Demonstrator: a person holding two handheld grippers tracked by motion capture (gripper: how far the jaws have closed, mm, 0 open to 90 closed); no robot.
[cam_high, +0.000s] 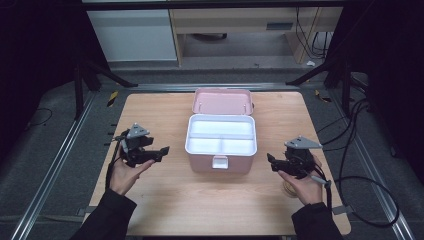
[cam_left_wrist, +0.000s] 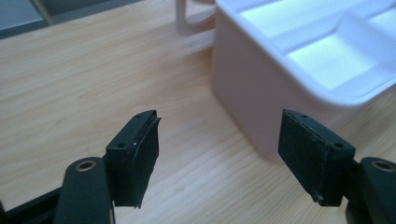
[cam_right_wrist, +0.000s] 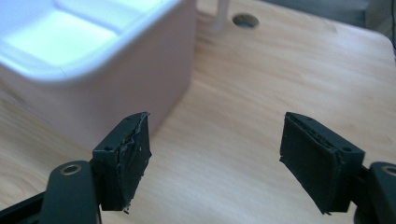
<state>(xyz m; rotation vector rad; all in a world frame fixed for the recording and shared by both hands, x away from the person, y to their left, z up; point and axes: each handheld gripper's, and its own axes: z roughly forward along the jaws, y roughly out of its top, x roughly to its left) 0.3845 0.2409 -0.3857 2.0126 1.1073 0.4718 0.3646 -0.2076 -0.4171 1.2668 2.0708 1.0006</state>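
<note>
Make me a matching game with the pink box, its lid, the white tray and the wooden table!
Things:
1. pink plastic box
2. pink lid
3. white divided tray
4. light wooden table

Descriptions:
A. swung open behind the box
B. sits inside the top of the box
C. stands in the middle of the table
D. lies under everything

Pairs: 1-C, 2-A, 3-B, 4-D

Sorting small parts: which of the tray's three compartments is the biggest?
The long compartment spanning the white tray's far side, by the open lid; the near two sit side by side.
</note>
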